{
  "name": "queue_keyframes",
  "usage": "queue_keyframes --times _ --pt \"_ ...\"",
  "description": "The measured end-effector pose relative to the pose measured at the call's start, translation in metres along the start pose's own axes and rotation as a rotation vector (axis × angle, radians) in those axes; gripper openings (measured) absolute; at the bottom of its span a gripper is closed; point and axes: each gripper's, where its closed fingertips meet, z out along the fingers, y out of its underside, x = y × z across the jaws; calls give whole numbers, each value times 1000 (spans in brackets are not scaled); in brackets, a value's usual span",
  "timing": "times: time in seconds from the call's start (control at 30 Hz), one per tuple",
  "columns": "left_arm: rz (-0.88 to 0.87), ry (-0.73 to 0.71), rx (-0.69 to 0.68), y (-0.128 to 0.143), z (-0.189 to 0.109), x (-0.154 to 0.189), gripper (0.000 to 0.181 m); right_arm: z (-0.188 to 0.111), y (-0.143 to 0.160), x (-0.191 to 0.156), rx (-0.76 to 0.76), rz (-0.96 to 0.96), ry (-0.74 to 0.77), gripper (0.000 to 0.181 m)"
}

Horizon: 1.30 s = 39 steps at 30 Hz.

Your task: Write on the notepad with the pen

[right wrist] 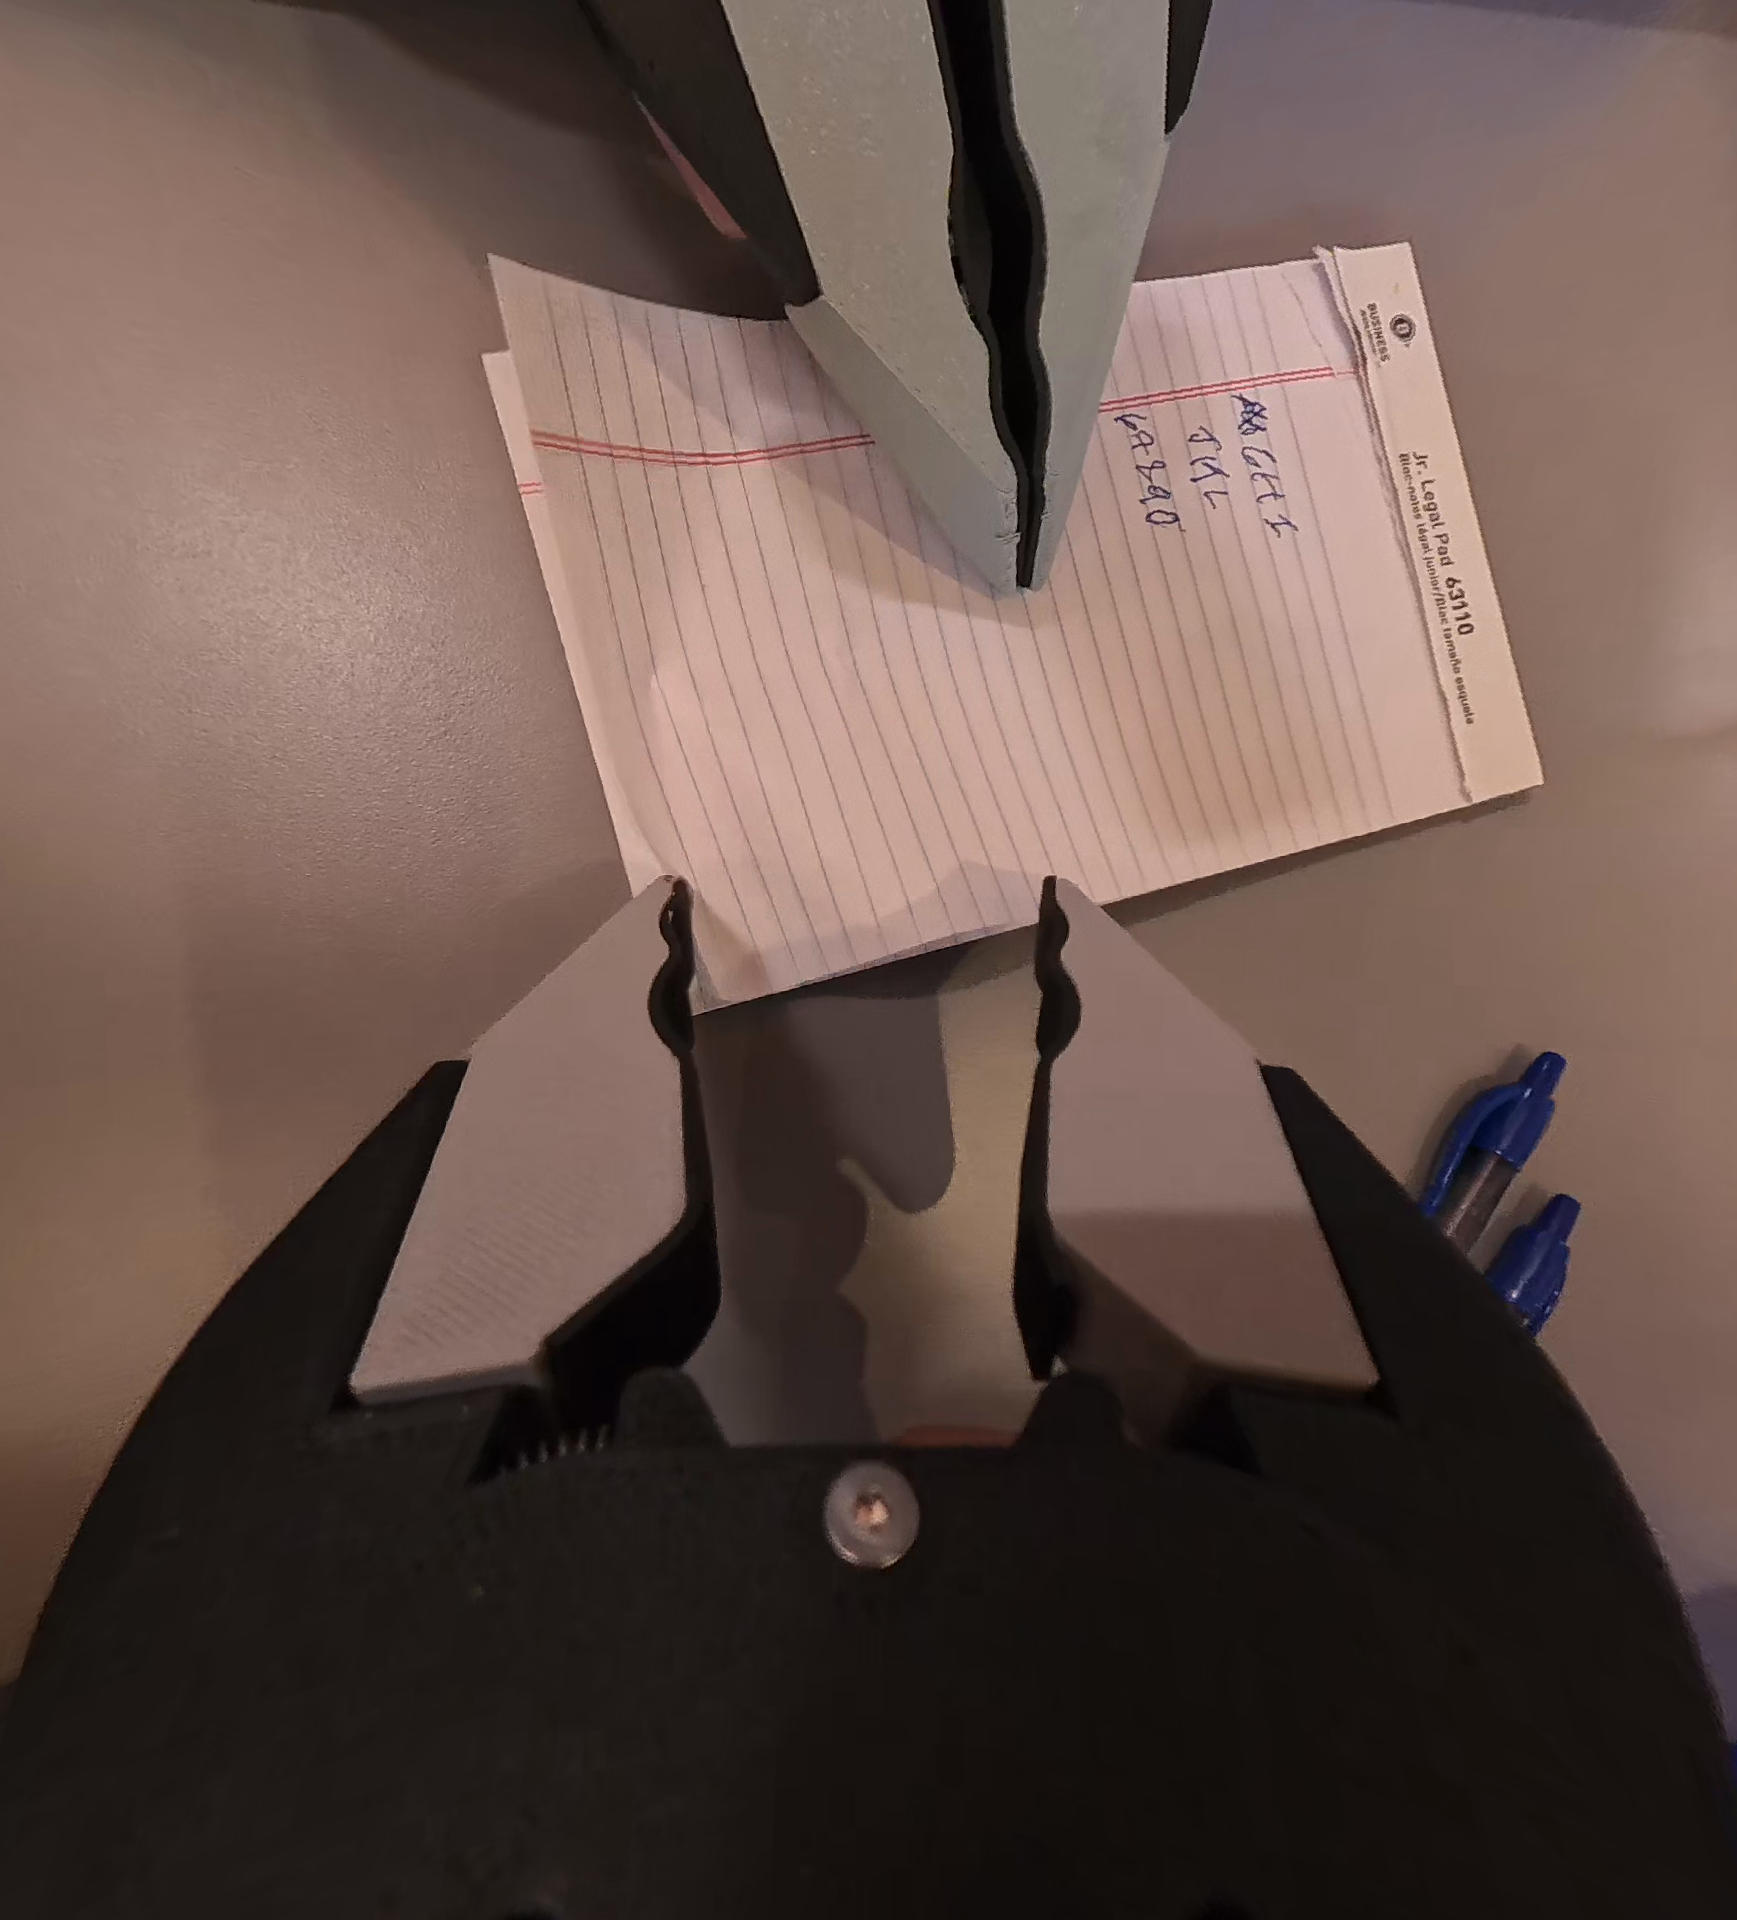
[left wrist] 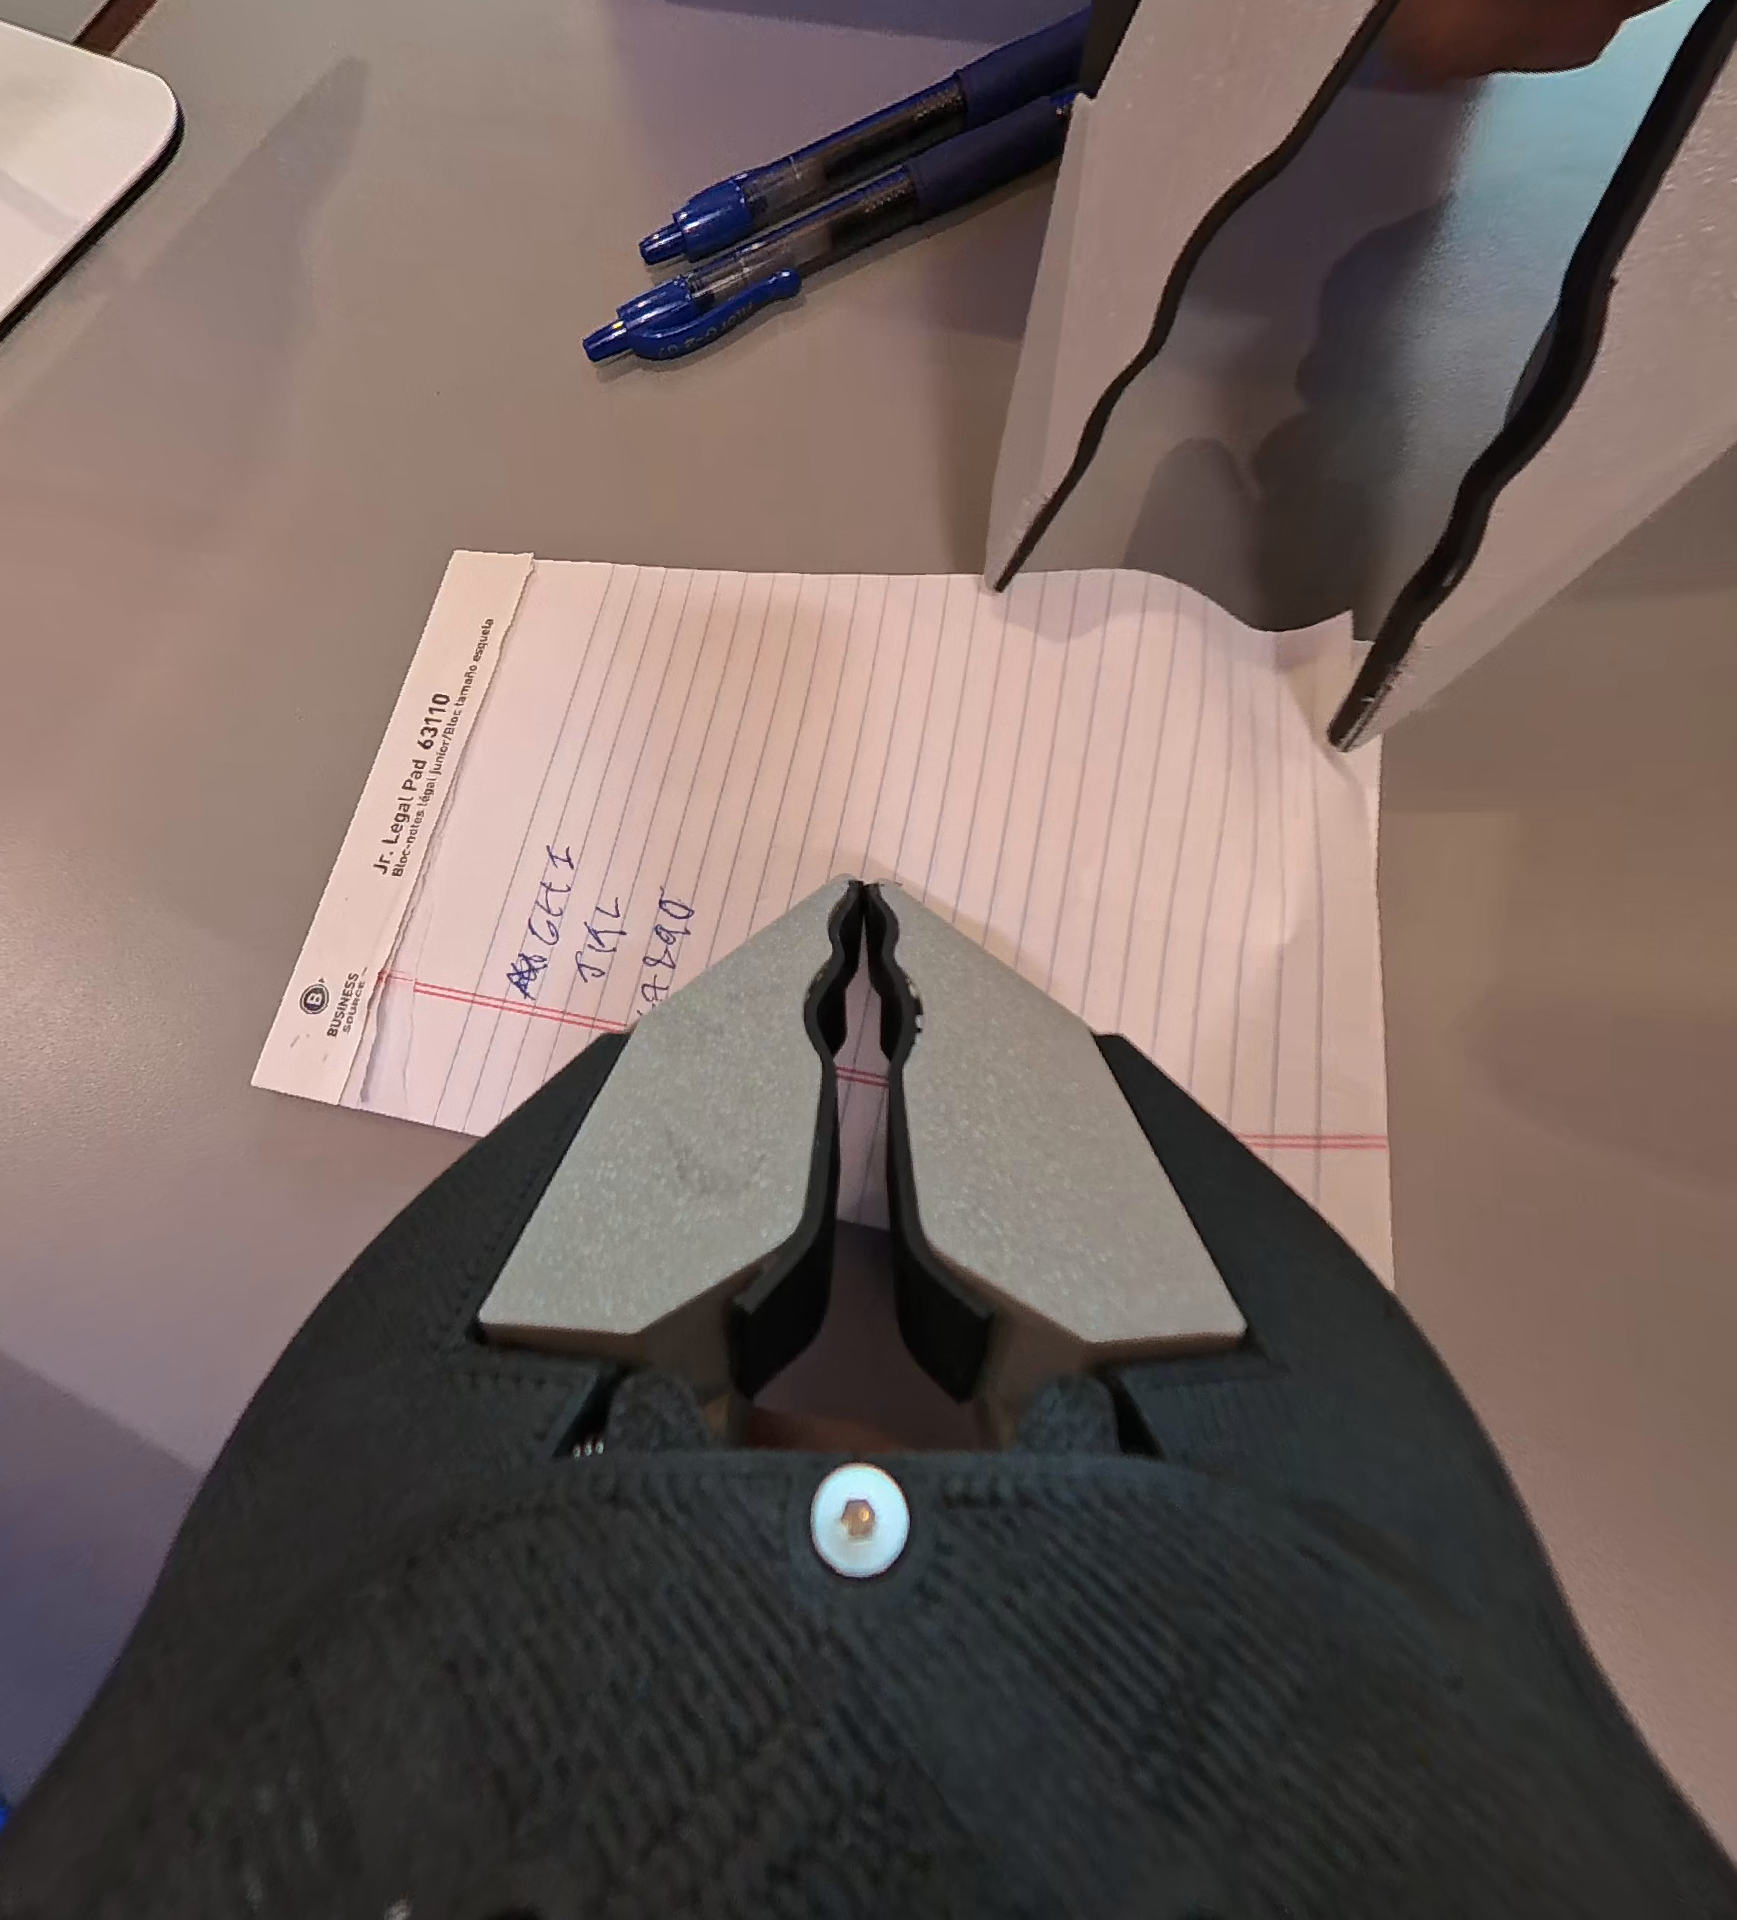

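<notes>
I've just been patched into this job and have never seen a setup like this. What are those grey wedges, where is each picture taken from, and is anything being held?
Each picture comes from a camera mounted on a handheld two-finger gripper, looking forward along its grey fingers. In the left wrist view, the left gripper is shut over a lined notepad that already bears some blue handwriting; it holds nothing. The right gripper comes in from the upper right, open and empty, its tips at the pad's far edge. The right wrist view shows the same scene from the opposite side. Two blue pens lie side by side on the grey table beyond the pad, untouched. So writing hasn't started: no pen is picked up yet.
</notes>
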Motion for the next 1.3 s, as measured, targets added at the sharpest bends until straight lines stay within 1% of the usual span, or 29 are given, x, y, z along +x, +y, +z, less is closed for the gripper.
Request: queue_keyframes --times 0.1,0.27,0.6,0.73,0.93,1.03,1.13,1.2,1.23,1.27,1.3 --pt "-3 2 1 0 0 0 0 0 -1 -1 2 -29 8 60" --pt "-6 3 2 0 0 0 0 1 -3 -3 6 -75 17 45" --pt "8 -9 -5 0 -1 -2 0 2 -4 -3 10 -80 20 8" --pt "6 -64 -7 0 -5 -13 0 3 -2 -2 7 -64 14 5" --pt "-41 -96 99 -17 -21 -24 0 5 -1 -1 2 -52 12 0" --pt "-53 -55 165 -27 -31 -19 0 5 -1 0 5 -42 8 0" --pt "-55 6 274 -45 -47 -11 9 5 -1 0 10 -24 -2 0" --pt "-29 98 376 -60 -62 5 14 6 -1 0 10 -16 -10 0" --pt "-9 166 415 -64 -69 18 22 6 0 0 11 -13 -12 0" --pt "24 223 434 -66 -74 31 27 7 -1 1 12 -9 -13 0" --pt "67 244 437 -67 -77 39 28 7 -1 1 14 -6 -14 0"
